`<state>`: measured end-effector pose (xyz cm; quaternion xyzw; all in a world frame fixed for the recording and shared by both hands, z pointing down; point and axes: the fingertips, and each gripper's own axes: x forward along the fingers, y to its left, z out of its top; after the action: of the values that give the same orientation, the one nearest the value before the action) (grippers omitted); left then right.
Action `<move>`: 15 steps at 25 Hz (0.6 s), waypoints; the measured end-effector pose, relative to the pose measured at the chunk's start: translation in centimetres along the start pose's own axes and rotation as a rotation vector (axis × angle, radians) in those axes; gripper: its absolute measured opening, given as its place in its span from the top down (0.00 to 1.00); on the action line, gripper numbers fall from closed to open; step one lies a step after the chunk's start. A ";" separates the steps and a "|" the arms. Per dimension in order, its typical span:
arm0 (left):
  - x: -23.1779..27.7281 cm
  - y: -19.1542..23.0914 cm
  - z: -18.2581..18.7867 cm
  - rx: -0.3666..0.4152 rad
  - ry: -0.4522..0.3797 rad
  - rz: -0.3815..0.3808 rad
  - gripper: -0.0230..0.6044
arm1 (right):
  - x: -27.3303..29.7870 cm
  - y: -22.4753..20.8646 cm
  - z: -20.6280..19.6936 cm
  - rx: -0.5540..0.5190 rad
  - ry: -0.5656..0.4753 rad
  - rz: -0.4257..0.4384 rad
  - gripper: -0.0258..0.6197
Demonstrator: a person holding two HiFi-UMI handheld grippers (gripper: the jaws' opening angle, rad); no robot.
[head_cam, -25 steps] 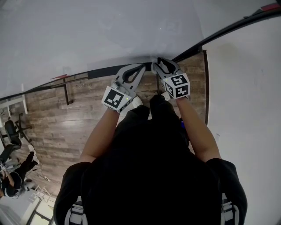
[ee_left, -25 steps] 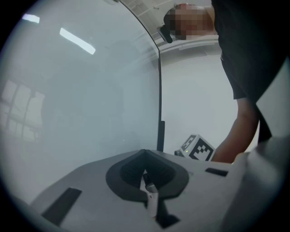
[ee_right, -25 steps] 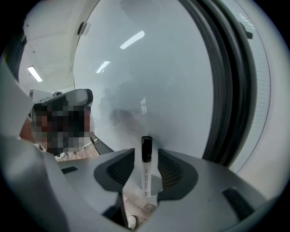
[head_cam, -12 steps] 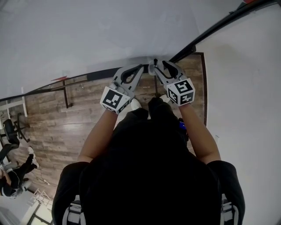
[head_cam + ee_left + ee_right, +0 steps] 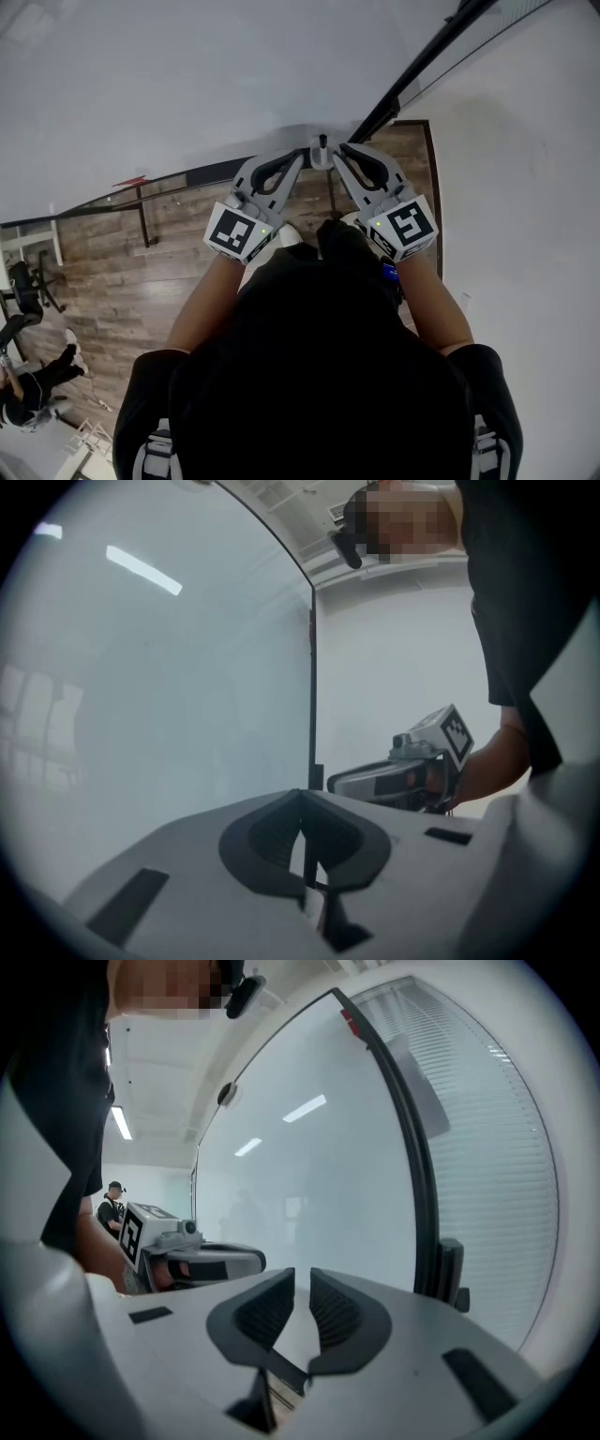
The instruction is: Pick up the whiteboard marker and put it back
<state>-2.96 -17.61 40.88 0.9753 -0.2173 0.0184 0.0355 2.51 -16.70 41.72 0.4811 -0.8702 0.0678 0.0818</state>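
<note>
Can't spot the marker in any view. Looking at a left gripper (image 5: 301, 797) pinched shut on nothing and a right gripper (image 5: 302, 1275) just closing down to a slim gap, also empty. Best to find the marker along the whiteboard (image 5: 309, 1147) edge first, then reopen wide before reaching.

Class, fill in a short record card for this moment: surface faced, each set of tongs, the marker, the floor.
Surface faced: whiteboard with dark frame
Left tongs: shut, empty
Right tongs: narrow gap, just been closing, nothing between
Whiteboard marker: not visible in any view
Floor: wood planks
</note>
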 end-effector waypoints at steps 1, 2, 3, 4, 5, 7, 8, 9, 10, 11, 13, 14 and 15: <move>0.0 -0.5 0.8 0.007 0.001 -0.007 0.96 | -0.5 0.3 1.0 0.002 -0.019 0.009 0.90; -0.1 -0.9 1.5 0.010 -0.001 -0.015 0.96 | -1.0 0.6 1.7 0.002 -0.033 0.018 0.91; -0.1 -1.3 2.2 0.007 -0.005 -0.025 0.96 | -1.4 0.8 2.3 0.000 -0.043 0.025 0.93; -0.1 -1.7 2.8 0.003 -0.011 -0.037 0.96 | -1.7 1.0 2.8 -0.003 -0.052 0.029 0.94; -0.2 -2.0 3.3 0.005 -0.017 -0.048 0.96 | -2.1 1.2 3.1 -0.005 -0.060 0.030 0.95; -0.3 -2.5 4.3 0.030 -0.027 -0.051 0.96 | -2.9 1.6 4.0 -0.005 -0.075 0.033 0.96; -0.5 -2.7 4.9 0.041 -0.030 -0.046 0.96 | -3.4 1.9 4.6 -0.008 -0.084 0.035 0.96; -0.7 -3.0 5.4 0.044 -0.033 -0.043 0.96 | -3.9 2.3 5.4 -0.016 -0.094 0.038 0.96; -0.8 -3.2 5.9 0.038 -0.037 -0.046 0.96 | -4.4 2.7 6.1 -0.027 -0.103 0.040 0.96; -1.0 -3.4 6.3 0.030 -0.041 -0.051 0.96 | -4.8 2.9 6.7 -0.036 -0.112 0.040 0.96; -1.1 -3.7 6.7 0.015 -0.045 -0.064 0.96 | -5.5 3.3 7.5 -0.037 -0.131 0.039 0.96; -1.1 -4.0 7.0 0.008 -0.045 -0.073 0.96 | -5.7 3.4 7.8 -0.029 -0.141 0.038 0.96; -1.1 -4.2 7.2 0.002 -0.044 -0.086 0.96 | -5.9 3.5 8.1 -0.022 -0.148 0.037 0.96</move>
<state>-2.05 -13.84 33.40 0.9840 -0.1757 -0.0042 0.0304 1.99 -11.55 32.40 0.4677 -0.8833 0.0238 0.0213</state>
